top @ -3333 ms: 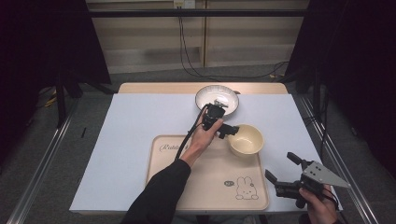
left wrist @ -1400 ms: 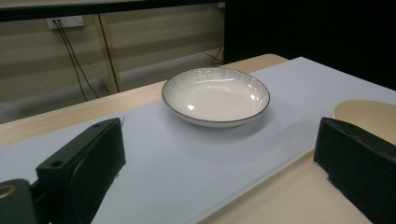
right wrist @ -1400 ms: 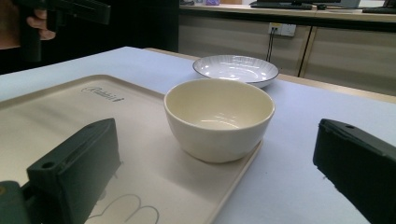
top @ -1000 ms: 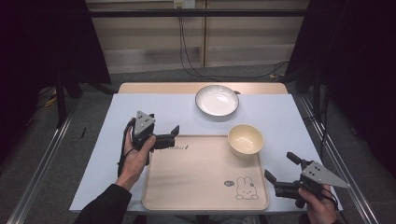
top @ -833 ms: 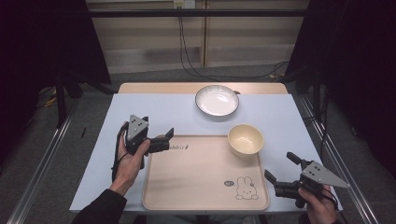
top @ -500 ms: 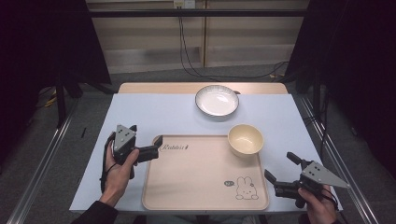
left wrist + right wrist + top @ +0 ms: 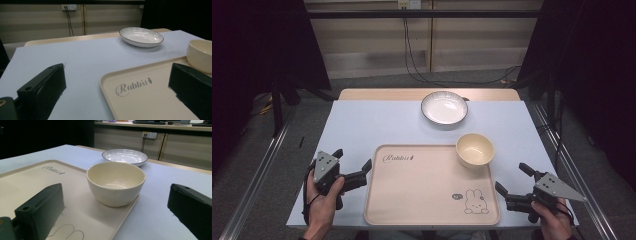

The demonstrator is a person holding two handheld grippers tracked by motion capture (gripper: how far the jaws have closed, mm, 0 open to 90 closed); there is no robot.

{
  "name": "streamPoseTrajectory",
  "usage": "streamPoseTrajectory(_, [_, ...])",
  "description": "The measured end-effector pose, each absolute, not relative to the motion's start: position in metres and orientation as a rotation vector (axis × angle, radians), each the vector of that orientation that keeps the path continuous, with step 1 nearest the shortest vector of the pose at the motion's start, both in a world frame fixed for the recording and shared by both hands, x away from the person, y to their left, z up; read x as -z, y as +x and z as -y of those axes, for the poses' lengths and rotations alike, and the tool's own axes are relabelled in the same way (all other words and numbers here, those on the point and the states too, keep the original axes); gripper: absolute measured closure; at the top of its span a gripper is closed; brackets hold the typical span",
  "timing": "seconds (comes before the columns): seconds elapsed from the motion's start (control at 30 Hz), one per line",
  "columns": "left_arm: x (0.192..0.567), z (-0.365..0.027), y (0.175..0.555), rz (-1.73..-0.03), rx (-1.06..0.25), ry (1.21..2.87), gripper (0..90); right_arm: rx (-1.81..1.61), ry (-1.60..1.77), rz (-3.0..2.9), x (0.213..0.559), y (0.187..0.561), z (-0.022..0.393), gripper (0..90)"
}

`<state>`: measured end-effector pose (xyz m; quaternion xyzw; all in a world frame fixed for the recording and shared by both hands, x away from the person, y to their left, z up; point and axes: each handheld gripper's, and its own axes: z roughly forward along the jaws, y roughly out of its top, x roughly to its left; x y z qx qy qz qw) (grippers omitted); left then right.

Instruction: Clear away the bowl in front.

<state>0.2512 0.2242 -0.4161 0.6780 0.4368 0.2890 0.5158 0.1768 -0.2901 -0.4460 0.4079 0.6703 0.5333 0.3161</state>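
From where I stand, both pairs of tongs are idle at the near edge of the table [image 7: 362, 120], which is covered in a pale lavender sheet. The left tongs [image 7: 353, 167] sit just off the left rim of the cream plastic tray with the rabbit drawing [image 7: 412, 200], jaws spread wide with nothing between them; the left gripper view looks out between its two black jaws across the tray's lettered corner [image 7: 132, 86]. The right tongs [image 7: 512, 179] rest near the tray's lower right corner, likewise gaping and empty.

The small cream ceramic bowl [image 7: 475, 149] stands upright at the tray's far right corner, seemingly perched on the rim, with part of its base overhanging toward the table, as the right gripper view suggests [image 7: 116, 183]. Beyond it, well apart from the tray, the shallow white plate with a dark rim and ribbed edge [image 7: 444, 107] lies on the table, empty.

My reading is that the work is between steps: the bowl is set down, the plate is not on the tray, and neither hand is committed. If the plate is to join the bowl, the next move calls for a long reach over the tray to the far side, a pinch on the plate's thin rim, and a level carry, steering clear of the bowl.
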Motion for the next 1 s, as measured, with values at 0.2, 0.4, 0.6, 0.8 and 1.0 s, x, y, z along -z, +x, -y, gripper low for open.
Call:
streamPoseTrajectory(0.2, [0.424,-0.236,0.233,-1.104,-0.745,1.611,0.9,-1.409,1.071,-1.761,0.446,0.176,0.290,0.6])
streamPoseTrajectory(0.4, [0.428,-0.248,0.219,-1.150,-0.740,1.567,1.1,-1.407,1.071,-1.764,0.445,0.176,0.290,0.7])
streamPoseTrajectory(0.6, [0.437,-0.258,0.207,-1.184,-0.737,1.579,1.6,-1.405,1.069,-1.758,0.445,0.176,0.290,0.7])
streamPoseTrajectory(0.8, [0.437,-0.274,0.199,-1.238,-0.770,1.508,1.2,-1.411,1.061,-1.765,0.445,0.176,0.290,0.7])
streamPoseTrajectory(1.0, [0.437,-0.276,0.203,-1.226,-0.794,1.522,1.0,-1.406,1.070,-1.762,0.446,0.178,0.290,0.7])
